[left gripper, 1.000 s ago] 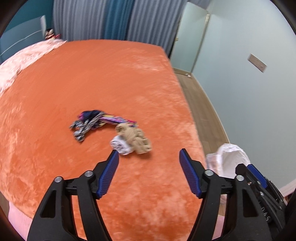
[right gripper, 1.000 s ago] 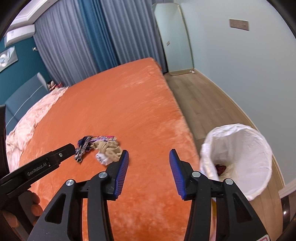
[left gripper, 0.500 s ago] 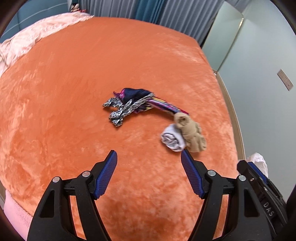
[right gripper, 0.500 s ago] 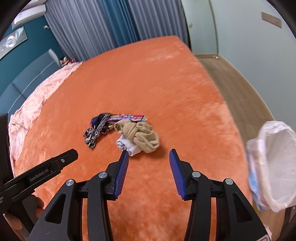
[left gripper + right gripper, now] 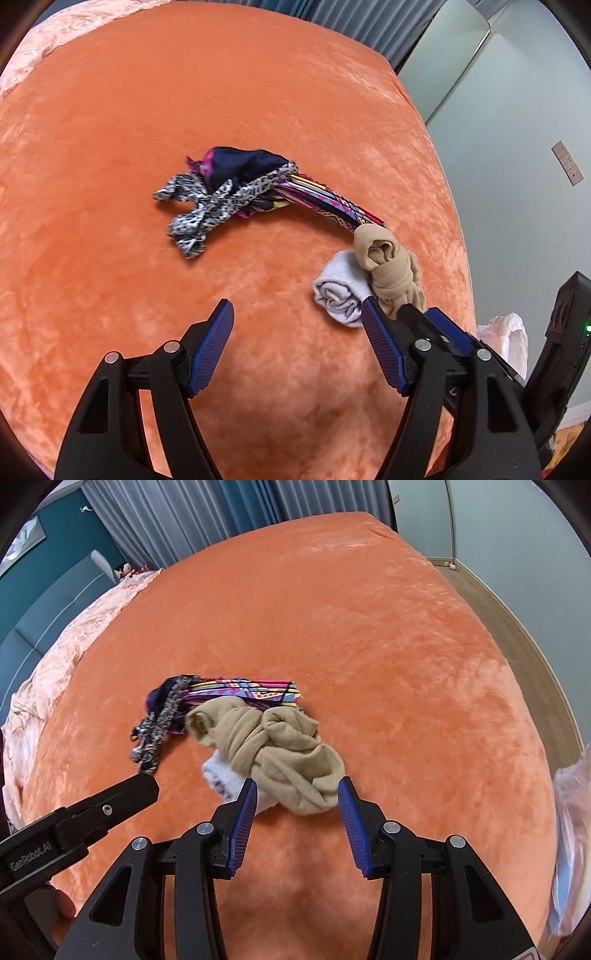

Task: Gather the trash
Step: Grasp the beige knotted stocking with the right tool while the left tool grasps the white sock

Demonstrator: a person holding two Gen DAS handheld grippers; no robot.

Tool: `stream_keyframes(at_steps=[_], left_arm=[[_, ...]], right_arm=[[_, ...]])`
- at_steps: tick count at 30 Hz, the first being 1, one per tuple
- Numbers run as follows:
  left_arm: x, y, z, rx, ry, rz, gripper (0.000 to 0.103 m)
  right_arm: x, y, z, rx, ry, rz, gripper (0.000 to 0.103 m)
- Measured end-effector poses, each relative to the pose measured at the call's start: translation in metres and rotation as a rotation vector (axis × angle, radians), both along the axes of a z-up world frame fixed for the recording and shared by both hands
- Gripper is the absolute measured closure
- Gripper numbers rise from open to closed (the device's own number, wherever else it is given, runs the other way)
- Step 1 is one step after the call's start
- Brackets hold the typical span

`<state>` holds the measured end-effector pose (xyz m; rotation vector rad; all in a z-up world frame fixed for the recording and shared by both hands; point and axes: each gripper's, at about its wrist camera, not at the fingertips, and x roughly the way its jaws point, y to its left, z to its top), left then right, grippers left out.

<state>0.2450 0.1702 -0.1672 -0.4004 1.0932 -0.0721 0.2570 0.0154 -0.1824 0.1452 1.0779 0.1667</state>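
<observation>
On the orange bed cover: the trash lies in one loose group, and the beige knotted cloth point(image 5: 273, 749) is the landmark for every place below.
Beige knotted cloth: it rests on the orange bed cover point(image 5: 388, 627), near the edge of the bed, with its near end between the two blue pads of the right gripper point(image 5: 297, 805).
White rolled cloth: the white rolled cloth point(image 5: 229, 779) lies under the left part of the beige knotted cloth and touches it.
Striped scarf: the striped scarf point(image 5: 243, 692) runs just behind the beige knotted cloth, and one end seems to touch the knot.
Leopard strip: the leopard strip point(image 5: 207, 206) lies farther to the left, tangled with a dark cloth point(image 5: 240, 164).
Right gripper: the fingers are spread and pinch nothing yet.
Left gripper: the left gripper point(image 5: 297, 343) has its fingers spread wide over bare cover, left of the white rolled cloth; it grips nothing.
Trash bag: the white trash bag point(image 5: 572, 834) is to the right of the beige knotted cloth, beyond the bed edge.
Risk one: the pads may close on only a fold, so that the soft knot slips out when lifted.
Risk two: the left pad may also catch the white rolled cloth, and it can drop on the way to the bag.
Risk three: the scarf may be pulled along and fall on the floor.
Risk four: pads pushed too low may pinch the plush cover.
</observation>
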Motion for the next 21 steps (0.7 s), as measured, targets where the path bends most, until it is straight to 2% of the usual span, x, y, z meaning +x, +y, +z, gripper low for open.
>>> stream_keyframes(at_steps=[3,5,6,12,17,19,21], left_arm=[[0.009,-0.003,-0.009,-0.023,0.014,-0.004,0.035],[0.014,-0.005,-0.013,-0.038,0.021,-0.007,0.035],[0.018,-0.007,-0.015,-0.046,0.026,-0.011,0.035],[0.032,-0.028,-0.022,-0.055,0.035,-0.054,0.035],[0.043,-0.052,-0.031,-0.040,0.048,-0.097,0.036],[0.046,-0.059,-0.039,-0.001,0.063,-0.096,0.042],[0.046,-0.062,-0.043,0.034,0.071,-0.094,0.053]], right_arm=[[0.012,-0.006,-0.011,0.015,0.016,-0.014,0.058],[0.017,-0.008,-0.018,0.039,0.033,-0.012,0.073],[0.017,-0.009,-0.021,0.054,0.039,-0.006,0.091],[0.012,-0.026,-0.015,0.113,0.030,-0.040,0.094],[0.002,-0.044,-0.003,0.114,0.007,-0.083,0.094],[-0.003,-0.051,0.002,0.109,-0.004,-0.099,0.094],[-0.009,-0.057,0.007,0.098,-0.012,-0.107,0.094]])
